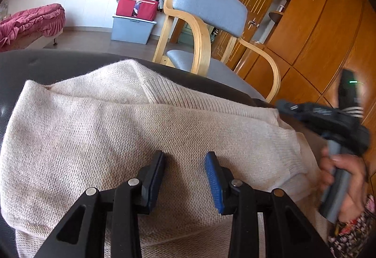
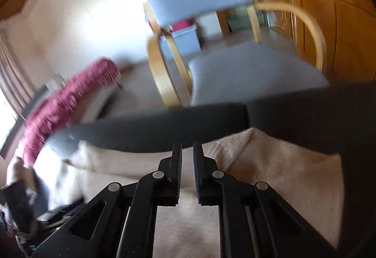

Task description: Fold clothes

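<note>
A cream knitted sweater (image 1: 141, 131) lies folded over on a black padded surface (image 1: 58, 67), with a ribbed cuff at its right side. My left gripper (image 1: 184, 154) hovers over the middle of the sweater, open, nothing between its blue pads. The right gripper (image 1: 279, 104) shows blurred at the sweater's right edge, held by a hand (image 1: 345, 175). In the right wrist view the right gripper (image 2: 187, 145) points at the sweater's (image 2: 282, 175) far edge. Its jaws stand a narrow gap apart with nothing between them.
A wooden armchair with grey-blue cushions (image 1: 209, 4) stands just beyond the black surface (image 2: 164, 128). A grey bin with a red bag (image 1: 134, 22) sits by the far wall. A bed with a pink cover (image 1: 30, 20) is at the left, wooden cabinets (image 1: 317, 11) at the right.
</note>
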Available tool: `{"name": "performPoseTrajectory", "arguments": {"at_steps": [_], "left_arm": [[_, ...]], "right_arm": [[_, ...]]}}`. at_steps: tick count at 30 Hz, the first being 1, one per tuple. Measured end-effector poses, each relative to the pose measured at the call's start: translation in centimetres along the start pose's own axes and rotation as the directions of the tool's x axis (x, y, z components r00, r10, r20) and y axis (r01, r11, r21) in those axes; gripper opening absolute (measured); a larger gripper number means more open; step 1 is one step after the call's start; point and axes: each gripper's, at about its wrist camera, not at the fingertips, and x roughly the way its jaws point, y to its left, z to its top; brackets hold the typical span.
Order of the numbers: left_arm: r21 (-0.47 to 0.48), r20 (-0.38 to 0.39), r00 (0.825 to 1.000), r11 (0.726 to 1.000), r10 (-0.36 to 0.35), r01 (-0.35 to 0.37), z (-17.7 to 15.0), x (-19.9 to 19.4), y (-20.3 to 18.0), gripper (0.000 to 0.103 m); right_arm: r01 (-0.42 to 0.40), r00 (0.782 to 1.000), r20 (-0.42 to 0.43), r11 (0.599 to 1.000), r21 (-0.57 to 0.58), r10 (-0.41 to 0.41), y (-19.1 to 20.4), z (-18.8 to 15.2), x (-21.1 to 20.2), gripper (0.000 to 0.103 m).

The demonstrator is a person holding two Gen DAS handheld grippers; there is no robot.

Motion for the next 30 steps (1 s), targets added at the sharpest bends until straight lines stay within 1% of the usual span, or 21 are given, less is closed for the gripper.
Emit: {"name": "performPoseTrajectory", "arguments": {"at_steps": [2,3,4,5,7,10,13,16,17,18,19,20,21,22,23,24,25,26,27,28,30], "left_arm": [[0.0,0.001,1.0,1.0,-0.001,0.001,-0.2,-0.6,0.7,0.036],[0.0,0.0,1.0,1.0,0.0,0.0,-0.3,-0.8,0.9,0.036],[0.003,0.0,1.0,1.0,0.003,-0.003,-0.3,-0.8,0.8,0.036],[0.005,-0.001,1.0,1.0,0.006,-0.006,-0.2,-0.8,0.9,0.036],[0.009,0.0,1.0,1.0,0.016,-0.016,-0.1,-1.4,1.2,0.036],[0.008,-0.002,0.998,0.998,0.063,-0.063,0.7,-2.2,0.0,0.036],[0.044,0.018,1.0,0.999,0.025,-0.026,2.3,-2.4,-3.2,0.036],[0.155,0.041,0.999,0.988,-0.002,-0.004,4.1,-0.9,-7.8,0.036],[0.189,0.04,0.999,0.982,-0.018,0.01,4.5,0.2,-9.0,0.036],[0.21,0.031,0.999,0.978,-0.013,0.006,4.7,1.3,-9.8,0.036],[0.234,0.014,1.0,0.972,0.002,-0.005,4.7,2.7,-10.4,0.036],[0.252,-0.024,1.0,0.968,0.01,-0.004,4.4,4.4,-10.9,0.036],[0.256,-0.075,0.997,0.967,0.005,0.014,3.7,5.8,-10.9,0.036],[0.259,-0.097,0.995,0.965,0.0,0.025,3.2,6.6,-10.9,0.036],[0.263,-0.08,0.997,0.965,-0.006,0.027,2.8,6.5,-10.9,0.036],[0.264,-0.07,0.997,0.964,-0.012,0.03,2.7,6.4,-10.9,0.036],[0.259,-0.074,0.997,0.965,-0.018,0.037,2.8,6.3,-10.8,0.036],[0.25,-0.08,0.996,0.967,-0.028,0.047,2.8,6.4,-10.6,0.036],[0.242,-0.081,0.996,0.969,-0.037,0.055,2.8,6.4,-10.4,0.036],[0.237,-0.08,0.996,0.97,-0.043,0.061,2.6,6.3,-10.4,0.036],[0.231,-0.08,0.996,0.971,-0.049,0.067,2.6,6.2,-10.3,0.036]], "right_arm": [[0.026,0.999,-0.029,0.998,0.056,-0.025,-2.0,-0.4,1.9,0.011],[0.039,0.998,-0.044,0.996,0.085,-0.036,-3.1,-0.5,2.8,0.007],[0.029,0.999,-0.033,0.992,0.123,-0.025,-4.4,-0.6,3.1,0.006],[-0.02,1.0,-0.018,0.982,0.186,0.024,-5.7,-0.5,2.8,0.006],[-0.062,0.997,0.06,0.963,0.263,0.047,-7.4,-0.4,1.3,0.011],[-0.141,0.987,0.115,0.939,0.312,0.11,-9.3,-0.2,-0.3,0.011],[-0.151,0.988,0.086,0.944,0.292,0.131,-9.3,-0.5,0.2,0.011],[-0.173,0.985,0.067,0.951,0.255,0.161,-8.8,-0.5,0.8,0.011],[-0.182,0.983,0.066,0.955,0.235,0.171,-8.5,-0.5,0.9,0.011],[-0.191,0.981,0.065,0.958,0.214,0.181,-8.1,-0.5,1.1,0.011],[-0.184,0.983,0.057,0.964,0.191,0.176,-7.3,-0.4,1.1,0.011],[-0.17,0.985,0.042,0.97,0.175,0.165,-6.8,-0.3,1.4,0.011],[-0.163,0.987,0.027,0.972,0.171,0.161,-7.0,-0.8,1.1,0.011],[-0.15,0.988,0.0,0.974,0.172,0.152,-7.3,-1.0,1.5,0.011],[-0.127,0.991,-0.024,0.976,0.175,0.134,-7.4,-1.3,2.1,0.011],[-0.105,0.992,-0.047,0.978,0.178,0.115,-7.6,-1.6,2.7,0.006],[-0.1,0.993,-0.036,0.978,0.182,0.108,-7.7,-1.4,2.8,0.006],[-0.071,0.997,-0.028,0.98,0.187,0.078,-7.9,-1.4,2.8,0.006],[0.012,1.0,-0.015,0.984,0.18,-0.009,-8.0,-1.3,2.7,0.006],[0.047,0.999,-0.012,0.981,0.19,-0.046,-8.3,-1.2,2.8,0.002],[0.016,1.0,0.009,0.972,0.235,-0.018,-9.0,-1.2,2.7,0.002]]}}
